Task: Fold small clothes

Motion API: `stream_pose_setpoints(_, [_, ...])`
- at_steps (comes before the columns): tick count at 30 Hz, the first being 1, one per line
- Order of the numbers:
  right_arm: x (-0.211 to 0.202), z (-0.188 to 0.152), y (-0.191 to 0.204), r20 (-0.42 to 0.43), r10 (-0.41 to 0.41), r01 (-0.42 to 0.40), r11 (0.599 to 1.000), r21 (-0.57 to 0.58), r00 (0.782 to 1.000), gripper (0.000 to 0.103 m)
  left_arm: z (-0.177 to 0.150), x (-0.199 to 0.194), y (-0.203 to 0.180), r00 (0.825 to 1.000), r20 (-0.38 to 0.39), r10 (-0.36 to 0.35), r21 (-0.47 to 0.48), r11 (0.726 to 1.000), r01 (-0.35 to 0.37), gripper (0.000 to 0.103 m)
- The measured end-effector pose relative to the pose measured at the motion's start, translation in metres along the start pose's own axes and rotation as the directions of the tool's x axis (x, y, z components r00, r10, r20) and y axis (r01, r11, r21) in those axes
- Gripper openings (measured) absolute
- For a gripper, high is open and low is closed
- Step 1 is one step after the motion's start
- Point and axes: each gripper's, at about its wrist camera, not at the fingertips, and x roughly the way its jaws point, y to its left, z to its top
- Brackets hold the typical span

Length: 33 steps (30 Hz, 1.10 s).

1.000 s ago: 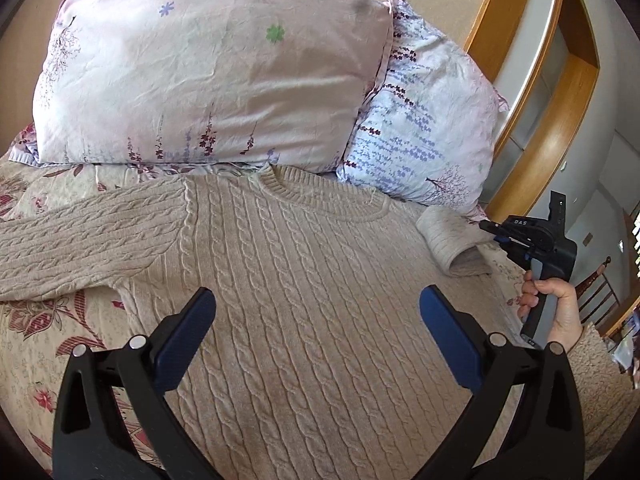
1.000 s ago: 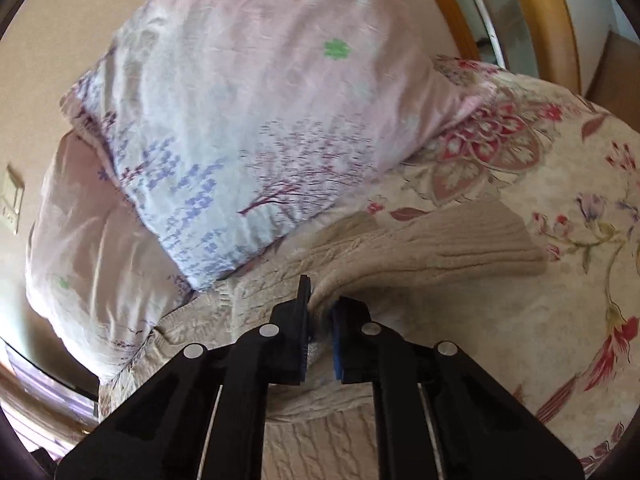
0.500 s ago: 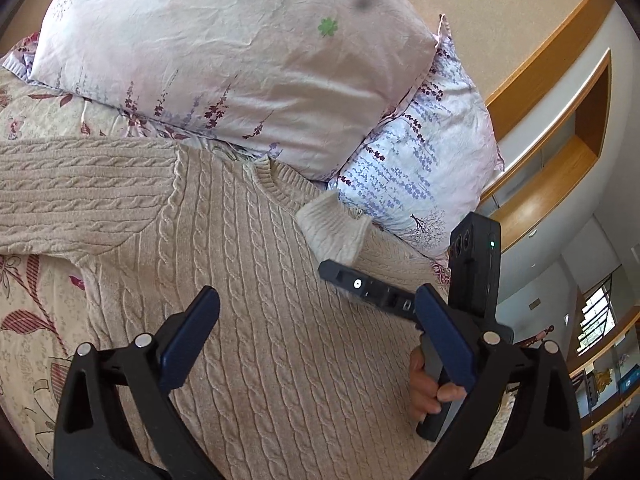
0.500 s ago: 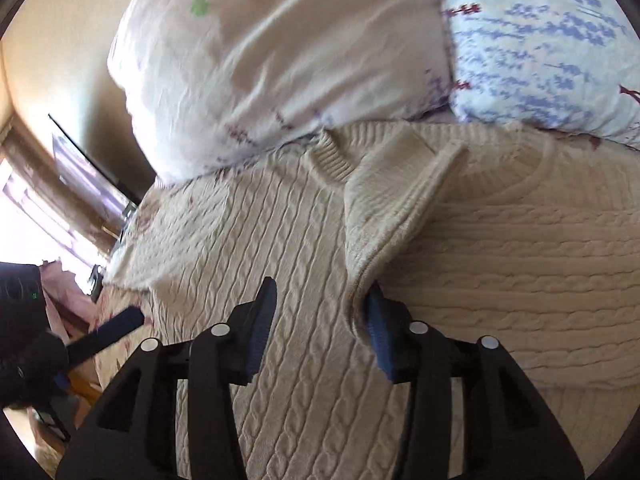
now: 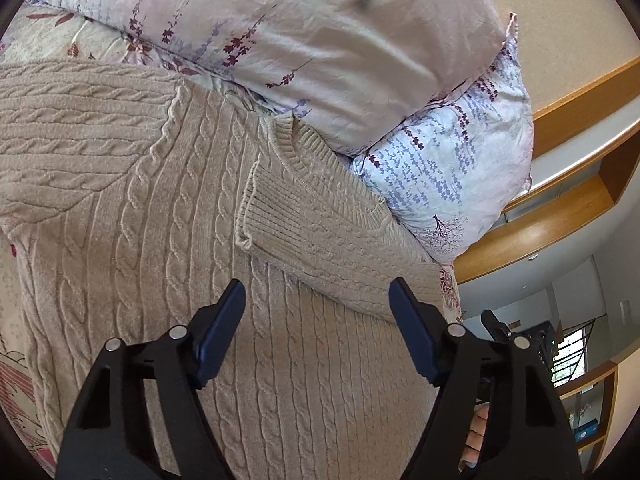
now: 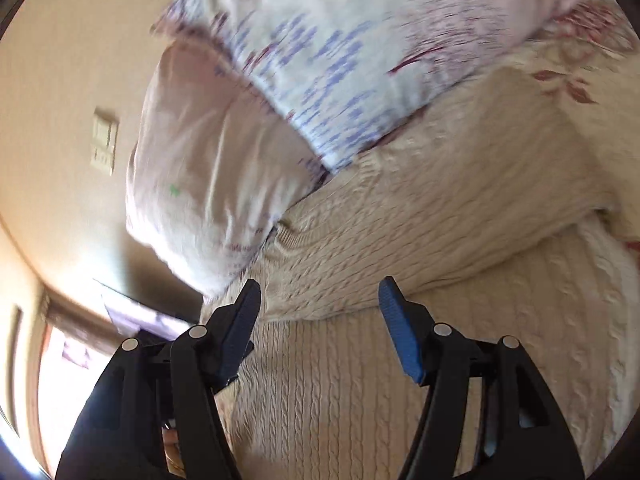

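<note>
A beige cable-knit sweater [image 5: 160, 248] lies flat on the bed, collar toward the pillows. Its right sleeve [image 5: 320, 232] is folded across the chest, cuff near the collar. The other sleeve [image 5: 72, 120] stretches out to the left. My left gripper [image 5: 316, 316] is open and empty, just above the sweater below the folded sleeve. My right gripper [image 6: 320, 312] is open and empty, hovering over the sweater [image 6: 380, 380] next to the folded sleeve [image 6: 460, 216]; this view is blurred. Part of the right gripper's handle shows at the lower right of the left wrist view [image 5: 496, 328].
A pink floral pillow [image 5: 280, 28] and a blue floral pillow [image 5: 452, 160] lie at the sweater's collar. The floral bedspread [image 5: 16, 368] shows at the left. A wooden headboard ledge [image 5: 560, 208] is to the right. A wall switch plate [image 6: 105, 142] is behind the pillows.
The right gripper carried the sleeve across the chest, opened and let it go, then drew back. The left gripper moved closer to the sweater, still open.
</note>
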Motion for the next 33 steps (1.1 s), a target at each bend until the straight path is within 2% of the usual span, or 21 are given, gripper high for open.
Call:
stream_pose_setpoints(4, [-0.026,0.014,-0.031,0.106,-0.123,0.109,0.986,0.127,0.987,0.057,0.007,0.017,0.004,0.999,-0.018,0.041,-0.064,0.997,-0.042,0.057])
stream_pose_setpoints(10, [-0.017,0.019,-0.07,0.08,-0.231,0.204,0.945,0.256,0.97,0.049,0.017,0.034,0.015,0.996,-0.012,0.093,-0.138,0.986,-0.094,0.037])
stream_pose_setpoints(12, [-0.015,0.021,-0.078,0.103,-0.254,0.217,0.935,0.28,0.962,0.044,0.02,0.037,0.019,0.995,-0.003,0.104,-0.156,0.982,-0.103,0.025])
stream_pose_setpoints(15, [-0.016,0.025,-0.085,0.149,-0.272,0.219,0.928,0.301,0.951,0.03,0.026,0.039,0.022,0.994,0.017,0.104,-0.161,0.982,-0.1,0.01])
stream_pose_setpoints(16, [-0.015,0.027,-0.085,0.16,-0.28,0.225,0.929,0.296,0.947,0.019,0.028,0.039,0.022,0.994,0.018,0.104,-0.155,0.983,-0.1,0.009])
stream_pose_setpoints(17, [-0.015,0.027,-0.083,0.17,-0.284,0.228,0.93,0.288,0.944,0.012,0.031,0.037,0.021,0.995,0.028,0.094,-0.145,0.985,-0.089,0.008])
stream_pose_setpoints(19, [-0.017,0.026,-0.077,0.198,-0.259,0.204,0.943,0.263,0.945,0.01,0.035,0.029,0.015,0.995,0.059,0.078,-0.106,0.992,-0.072,0.008])
stream_pose_setpoints(21, [-0.021,0.023,-0.067,0.217,-0.233,0.185,0.958,0.22,0.948,0.01,0.038,0.019,0.009,0.992,0.097,0.078,-0.063,0.995,-0.072,0.008])
stream_pose_setpoints(24, [-0.015,0.018,-0.06,0.189,-0.223,0.189,0.965,0.181,0.956,0.01,0.04,0.009,0.011,0.984,0.131,0.124,-0.033,0.992,-0.121,0.008])
stream_pose_setpoints(30, [0.0,0.01,-0.067,0.13,-0.304,0.282,0.945,0.165,0.944,0.01,0.027,0.022,0.037,0.981,0.058,0.185,-0.083,0.98,-0.18,0.009])
stream_pose_setpoints(33, [-0.011,0.003,-0.055,0.126,-0.335,0.318,0.938,0.138,0.934,0.022,0.027,0.021,0.038,0.98,0.063,0.187,-0.08,0.98,-0.182,0.011])
